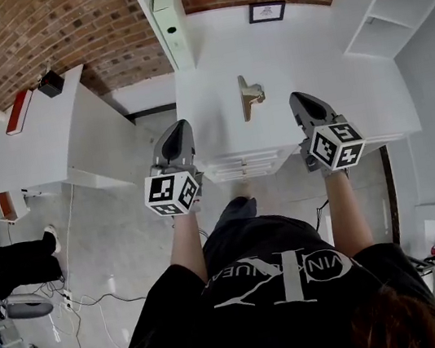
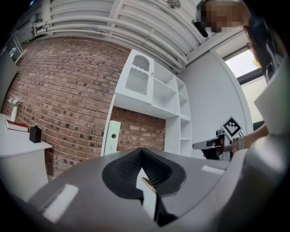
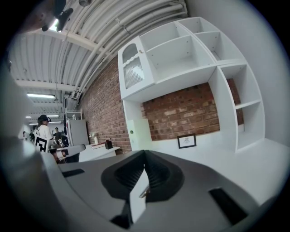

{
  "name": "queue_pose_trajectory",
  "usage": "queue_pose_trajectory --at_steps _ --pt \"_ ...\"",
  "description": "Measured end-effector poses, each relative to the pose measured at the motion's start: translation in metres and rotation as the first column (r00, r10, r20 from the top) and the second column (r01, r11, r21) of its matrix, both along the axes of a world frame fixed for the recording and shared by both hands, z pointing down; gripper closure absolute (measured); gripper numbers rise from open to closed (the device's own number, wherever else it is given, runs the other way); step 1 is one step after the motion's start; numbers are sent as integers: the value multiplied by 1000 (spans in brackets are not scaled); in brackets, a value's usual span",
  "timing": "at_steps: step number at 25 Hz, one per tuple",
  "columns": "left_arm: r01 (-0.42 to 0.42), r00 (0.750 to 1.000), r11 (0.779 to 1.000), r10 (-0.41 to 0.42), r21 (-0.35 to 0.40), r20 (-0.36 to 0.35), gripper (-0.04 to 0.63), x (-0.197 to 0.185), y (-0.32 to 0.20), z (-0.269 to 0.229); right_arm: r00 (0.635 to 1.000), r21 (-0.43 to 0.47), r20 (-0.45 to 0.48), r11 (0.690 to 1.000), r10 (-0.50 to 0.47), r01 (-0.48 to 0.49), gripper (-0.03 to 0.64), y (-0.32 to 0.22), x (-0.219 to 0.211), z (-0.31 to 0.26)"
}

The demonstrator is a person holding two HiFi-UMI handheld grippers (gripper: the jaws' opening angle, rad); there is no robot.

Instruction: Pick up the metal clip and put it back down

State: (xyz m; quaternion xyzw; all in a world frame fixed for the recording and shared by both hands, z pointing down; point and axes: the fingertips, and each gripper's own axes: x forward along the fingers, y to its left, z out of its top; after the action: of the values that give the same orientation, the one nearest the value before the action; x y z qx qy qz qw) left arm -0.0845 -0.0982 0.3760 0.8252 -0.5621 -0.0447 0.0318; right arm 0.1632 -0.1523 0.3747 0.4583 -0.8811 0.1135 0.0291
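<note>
1. On the white desk (image 1: 329,51), the metal clip (image 1: 251,96) lay ahead, between the left gripper (image 1: 179,127) and the right gripper (image 1: 298,99), its long axis pointing away.
2. Both had jaws together, empty; the right gripper looked nearer.

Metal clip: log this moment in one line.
metal clip: on white desk, untouched | left gripper: shut, empty | right gripper: shut, empty | pick: not started

Bright, even light is washing the white desk (image 1: 329,51) in the head view, bleaching its top nearly to glare, with only faint shadows. Ceiling strip lights (image 3: 40,95) are glowing at the left of the right gripper view; a window (image 2: 244,63) is blowing out at the right of the left one. Both gripper views are bending straight lines and darkening to black at their corners.
</note>
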Motion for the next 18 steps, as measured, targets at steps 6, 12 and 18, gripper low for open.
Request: queue_pose_trajectory --at_steps 6,12,18 --pt "1 1000 1000 -1 4 0 606 0 5 -1 1000 6 1 1000 7 -7 603 5 3 -2" --pt "5 1000 1000 -5 11 3 606 0 8 -4 1000 15 4 1000 12 -12 603 10 5 -4" --pt "-2 1000 1000 2 8 2 606 1 13 -2 1000 13 3 1000 20 -20 603 15 6 -4"
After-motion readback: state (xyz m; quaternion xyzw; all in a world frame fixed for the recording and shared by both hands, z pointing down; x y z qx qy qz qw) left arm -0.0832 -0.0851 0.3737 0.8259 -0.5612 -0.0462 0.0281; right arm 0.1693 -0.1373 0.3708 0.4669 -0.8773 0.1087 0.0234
